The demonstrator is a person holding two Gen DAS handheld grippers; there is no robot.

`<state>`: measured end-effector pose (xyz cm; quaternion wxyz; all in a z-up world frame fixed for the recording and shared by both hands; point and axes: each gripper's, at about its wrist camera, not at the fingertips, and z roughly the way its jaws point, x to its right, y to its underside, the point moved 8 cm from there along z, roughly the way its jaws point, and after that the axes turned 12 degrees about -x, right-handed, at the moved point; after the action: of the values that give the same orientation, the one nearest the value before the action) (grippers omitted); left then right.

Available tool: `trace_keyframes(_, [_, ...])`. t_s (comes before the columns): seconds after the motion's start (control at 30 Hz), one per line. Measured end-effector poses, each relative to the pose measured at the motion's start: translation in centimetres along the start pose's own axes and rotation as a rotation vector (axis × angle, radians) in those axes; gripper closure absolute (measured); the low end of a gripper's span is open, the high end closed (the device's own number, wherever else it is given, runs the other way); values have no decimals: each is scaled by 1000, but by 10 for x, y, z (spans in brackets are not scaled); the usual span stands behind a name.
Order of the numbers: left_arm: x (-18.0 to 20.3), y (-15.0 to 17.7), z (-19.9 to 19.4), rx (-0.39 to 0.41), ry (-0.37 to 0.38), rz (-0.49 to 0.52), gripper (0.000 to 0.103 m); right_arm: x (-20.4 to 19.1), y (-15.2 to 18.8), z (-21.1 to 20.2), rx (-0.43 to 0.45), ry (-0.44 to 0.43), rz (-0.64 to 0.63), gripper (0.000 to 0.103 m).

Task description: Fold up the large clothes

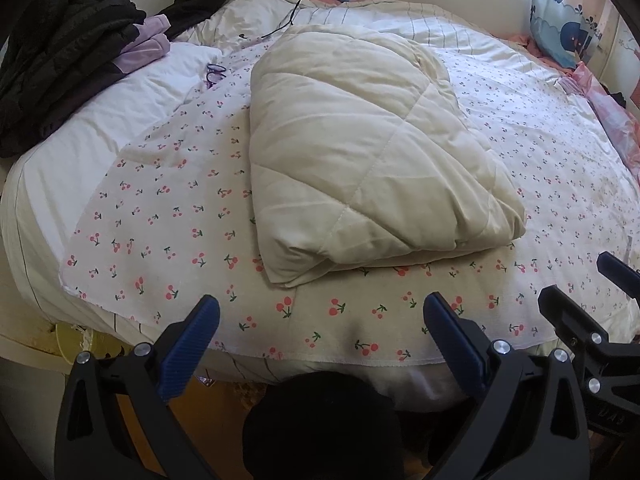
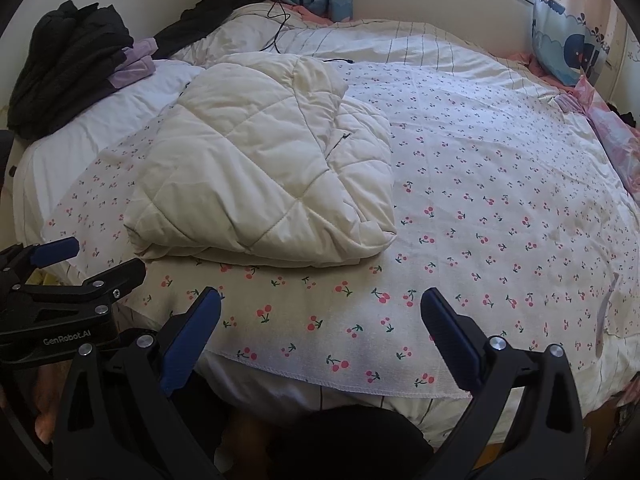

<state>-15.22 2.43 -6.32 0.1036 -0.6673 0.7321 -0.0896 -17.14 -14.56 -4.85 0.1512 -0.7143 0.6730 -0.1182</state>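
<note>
- A cream quilted jacket (image 1: 360, 152) lies folded into a thick, roughly square bundle on the cherry-print sheet (image 1: 168, 216), near the bed's front edge; seen through the right wrist camera the same jacket (image 2: 264, 168) sits left of centre, with a small dark zipper pull showing on its right side.
- The left gripper (image 1: 320, 312) hangs just over the sheet's hemmed front edge, its blue-padded jaws spread wide apart and holding nothing; the jacket's near corner is a little beyond the fingertips, not touching them.
- The right gripper (image 2: 320, 308) is posed the same way over its own stretch of hem, jaws wide apart and empty (the sheet (image 2: 480, 184) ahead of it is flat and bare of clothing).
- Each camera catches its neighbour: the right gripper's fingers at the lower right edge of the left view, and the left gripper (image 2: 76, 268) at the far left of the right view, its body reading "GenRobot.AI".
- A pile of dark clothes (image 1: 60, 52) with something lilac tucked in it rests on the white pillow (image 1: 132, 96) at the far left.
- Purple glasses (image 1: 215, 73) lie beside that pillow, and a thin black cable (image 1: 290, 8) trails over the far bedding.
- A patterned curtain (image 2: 568, 40) hangs at the back right under the window.
</note>
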Motion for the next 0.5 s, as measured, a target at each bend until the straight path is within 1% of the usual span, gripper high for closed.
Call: trace_keyframes(0.5, [5,-2,1,0,9,14,5,-3,1,1,0,0,-6,6])
